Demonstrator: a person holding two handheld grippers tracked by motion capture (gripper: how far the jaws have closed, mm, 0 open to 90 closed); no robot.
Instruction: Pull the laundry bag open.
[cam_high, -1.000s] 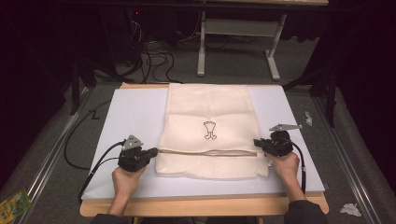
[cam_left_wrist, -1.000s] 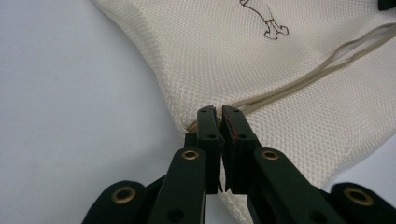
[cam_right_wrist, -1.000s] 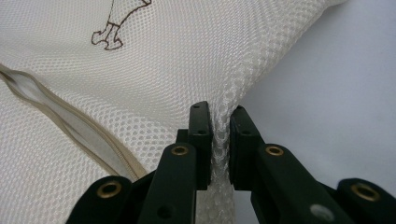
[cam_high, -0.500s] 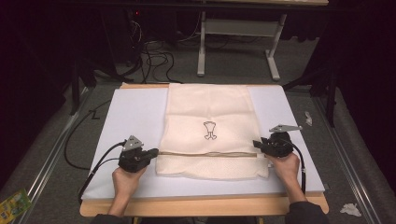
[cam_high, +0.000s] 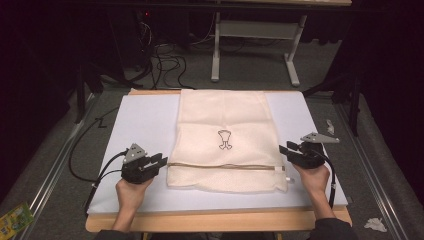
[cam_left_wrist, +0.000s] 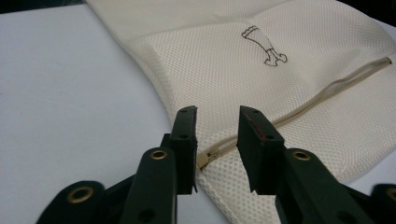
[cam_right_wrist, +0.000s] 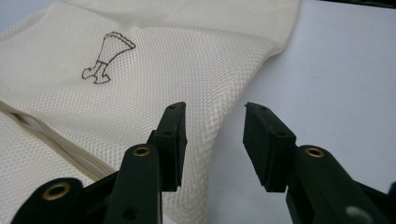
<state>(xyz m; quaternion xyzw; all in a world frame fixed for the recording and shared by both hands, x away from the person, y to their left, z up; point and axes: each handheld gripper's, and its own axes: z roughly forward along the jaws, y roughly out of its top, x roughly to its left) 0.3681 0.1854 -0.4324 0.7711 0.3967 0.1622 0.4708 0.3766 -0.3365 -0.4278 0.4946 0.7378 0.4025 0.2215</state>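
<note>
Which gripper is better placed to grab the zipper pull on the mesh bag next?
Left. The left gripper points straight at the zipper pull at the mesh bag's near-left edge, its jaws open; the right gripper sits at the opposite edge.

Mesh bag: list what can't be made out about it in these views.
- Contents of the mesh bag: the cloth hides them in the high view.
- Zipper: the right frame edge cuts it off in the left gripper view.
- Printed emblem: too small in the high view to tell its subject.
</note>
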